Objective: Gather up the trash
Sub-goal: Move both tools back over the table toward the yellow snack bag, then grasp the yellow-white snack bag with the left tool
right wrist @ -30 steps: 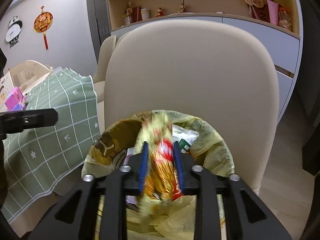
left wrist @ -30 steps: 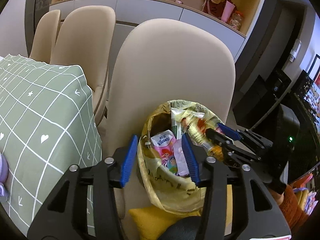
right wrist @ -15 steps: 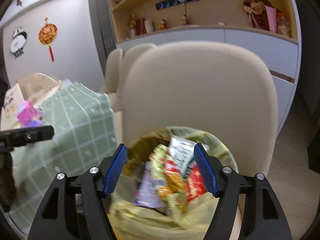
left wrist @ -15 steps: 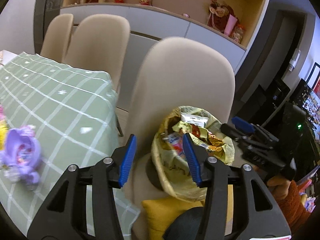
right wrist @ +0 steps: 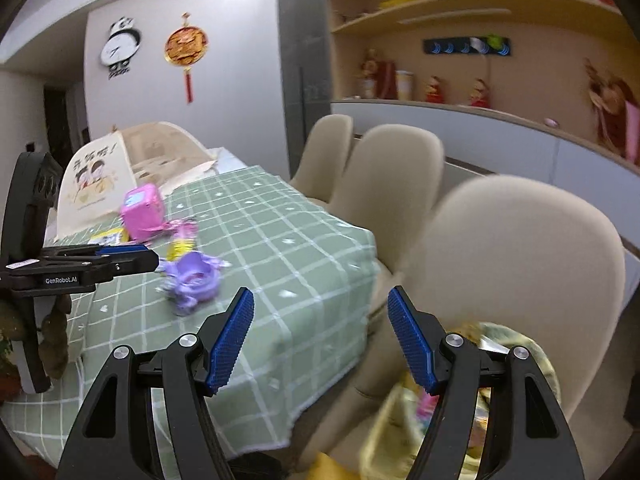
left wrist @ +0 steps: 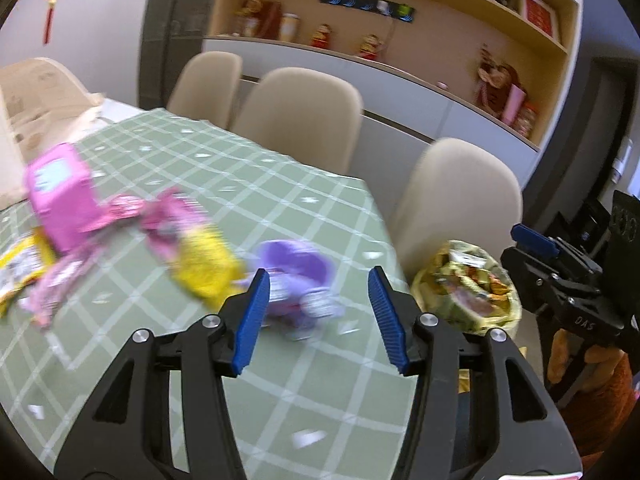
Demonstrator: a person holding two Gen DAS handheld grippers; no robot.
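Trash lies on the green checked tablecloth (left wrist: 304, 216): a purple wrapper (left wrist: 298, 276), a yellow packet (left wrist: 206, 266), pink wrappers (left wrist: 168, 216) and a pink box (left wrist: 64, 196). My left gripper (left wrist: 318, 316) hovers over the table, its jaws opening, the purple wrapper showing between them but untouched. A yellow trash bag (left wrist: 468, 288) full of wrappers sits on the nearest beige chair (left wrist: 460, 196). My right gripper (right wrist: 320, 336) is open and empty above the table's corner, the trash bag (right wrist: 516, 356) below it to the right. The purple wrapper (right wrist: 196, 276) lies beside the left gripper's fingers (right wrist: 132, 260).
Three beige chairs (right wrist: 384, 176) line the table's far side. A cardboard box (right wrist: 100, 176) and a yellow-white packet (left wrist: 16, 268) sit at the table's left end. A shelf unit with figurines (left wrist: 328, 36) stands behind. A person's hand in an orange sleeve (left wrist: 592, 388) holds the right gripper.
Both grippers swung left, away from the trash bag and toward the table. The right gripper let the yellow-red wrapper drop into the bag and opened wide. The left jaws widened a little.
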